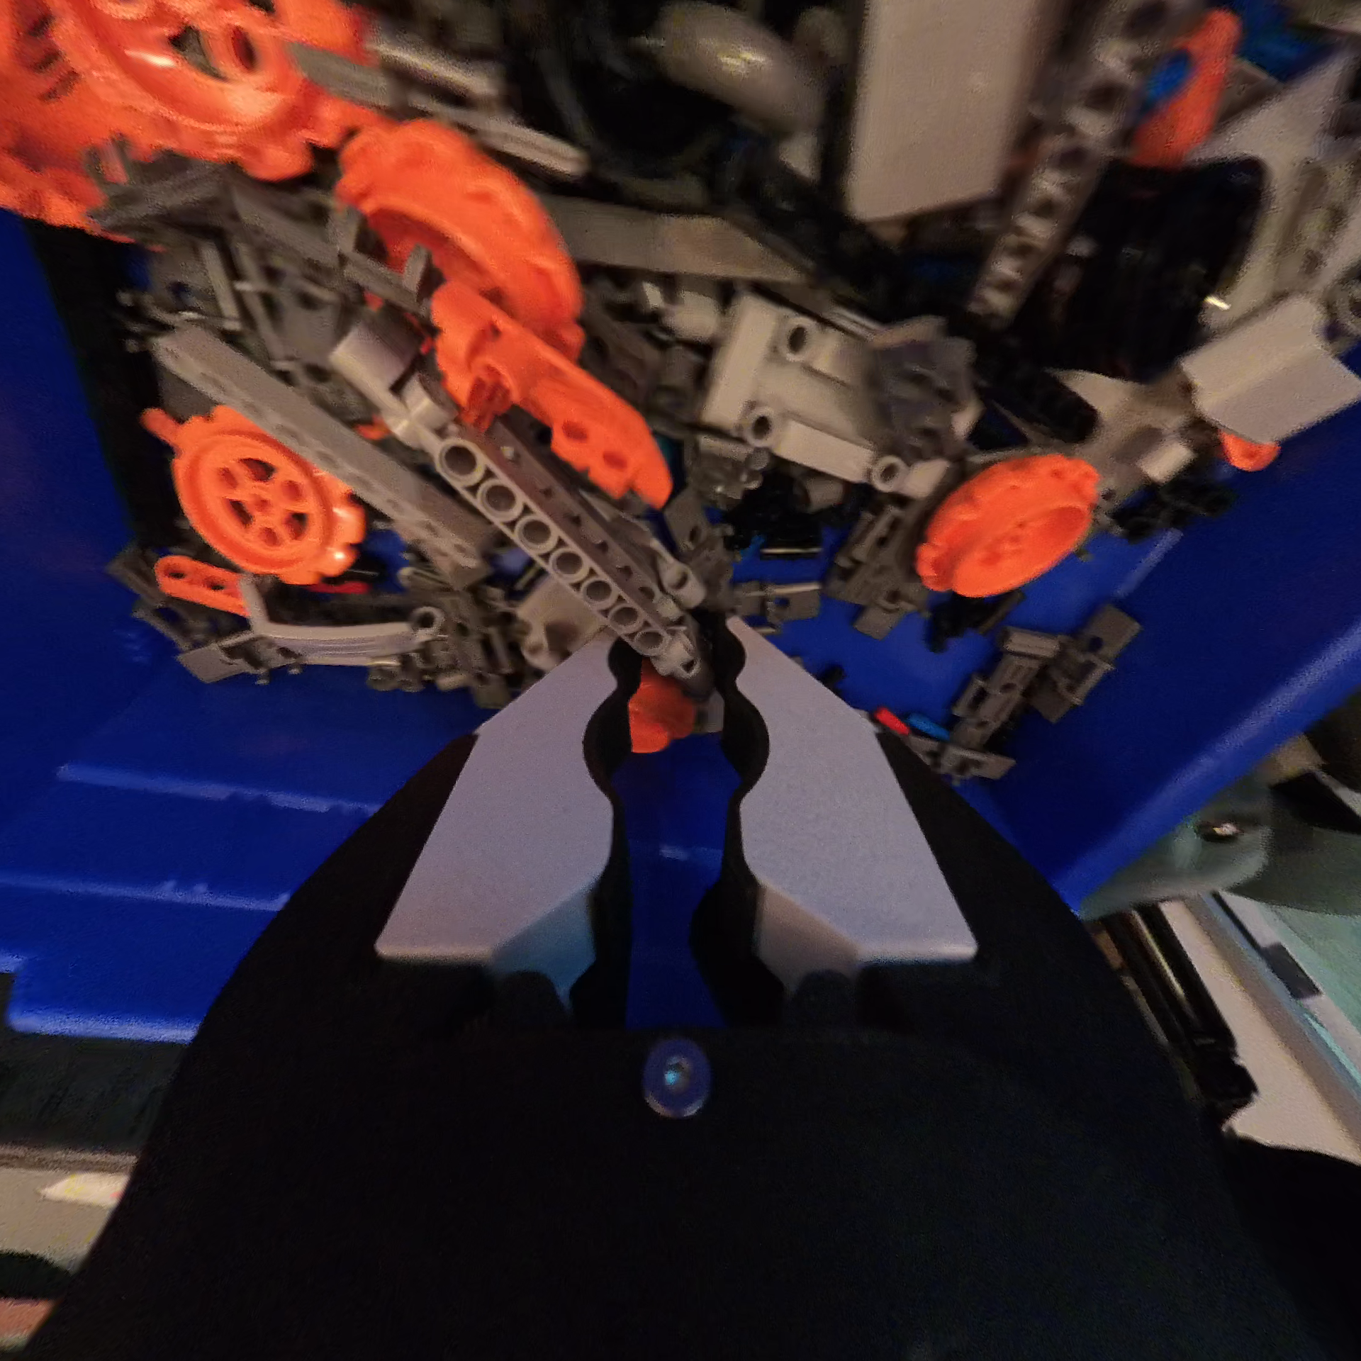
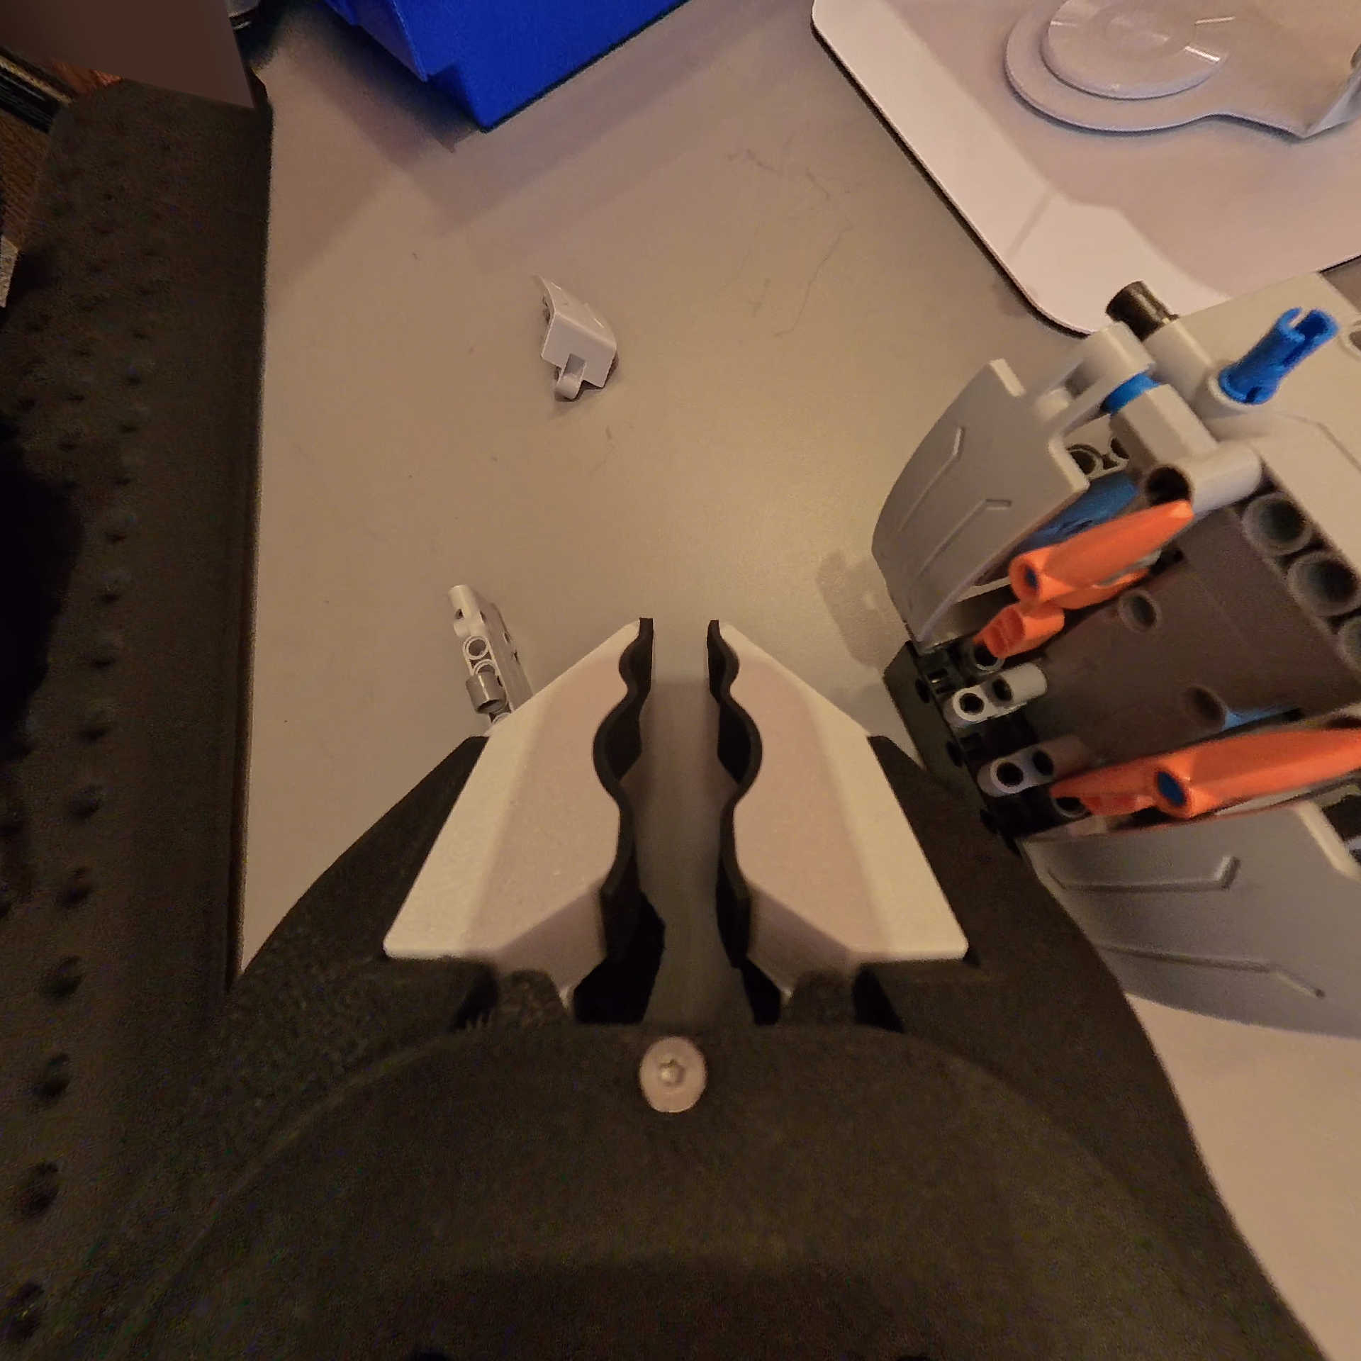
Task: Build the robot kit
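Observation:
In the left wrist view my left gripper (image 1: 674,652) is inside a blue bin (image 1: 221,795), and its fingers are shut on the near end of a long grey beam with holes (image 1: 560,549). A small orange piece (image 1: 652,714) sits between the fingers just behind the beam's end. The beam runs up and left into a heap of grey, black and orange building pieces. In the right wrist view my right gripper (image 2: 679,630) hangs over a grey table (image 2: 700,368). Its jaws stand a narrow gap apart with nothing between them. A small grey connector piece (image 2: 486,655) lies just left of its left finger.
Orange wheels (image 1: 269,497) (image 1: 1009,523) lie in the heap. On the table lie a grey curved panel (image 2: 574,335) and, at the right, a part-built grey model with orange and blue pins (image 2: 1105,626). A black foam pad (image 2: 132,515) runs along the left, a white base (image 2: 1031,184) sits far right, and a blue bin corner (image 2: 501,51) shows at the back. The left gripper's tips are roughly 45 cm from the right gripper's.

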Available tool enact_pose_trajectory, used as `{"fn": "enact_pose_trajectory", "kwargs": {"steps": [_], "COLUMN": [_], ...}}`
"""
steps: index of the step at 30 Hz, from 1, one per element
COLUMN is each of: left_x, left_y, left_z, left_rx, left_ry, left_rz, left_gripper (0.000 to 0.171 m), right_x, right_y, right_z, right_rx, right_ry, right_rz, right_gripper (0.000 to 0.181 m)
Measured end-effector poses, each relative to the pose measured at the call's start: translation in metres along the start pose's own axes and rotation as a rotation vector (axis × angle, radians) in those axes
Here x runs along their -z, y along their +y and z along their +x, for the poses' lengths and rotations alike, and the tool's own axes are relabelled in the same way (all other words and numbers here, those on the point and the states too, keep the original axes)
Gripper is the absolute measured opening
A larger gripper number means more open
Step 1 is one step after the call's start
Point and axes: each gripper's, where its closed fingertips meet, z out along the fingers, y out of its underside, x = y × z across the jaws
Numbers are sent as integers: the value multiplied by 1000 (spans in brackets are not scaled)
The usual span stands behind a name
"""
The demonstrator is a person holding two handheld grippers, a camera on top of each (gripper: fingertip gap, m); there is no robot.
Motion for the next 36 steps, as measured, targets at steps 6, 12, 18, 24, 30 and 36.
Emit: {"fn": "enact_pose_trajectory", "kwargs": {"steps": [6,12,18,24,30,36], "left_x": [4,21,35,15,-5,23], "left_y": [13,17,11,7,16,8], "left_z": [64,68,9,-3,3,32], "left_rx": [-148,-139,19,24,39,1], "left_ry": [177,192,25,-22,4,168], "left_rz": [-6,62,173,64,-93,49], "left_gripper": [6,22,27,33,41,24], "right_x": [-1,0,0,1,0,1], "right_y": [1,0,0,0,0,0], "right_z": [0,0,0,0,0,0], "right_rx": [1,2,1,-1,-1,-4], "right_ry": [-1,0,-1,1,-3,-5], "right_rz": [-4,-1,1,2,0,5], "right_gripper": [13,13,13,13,13,13]}}
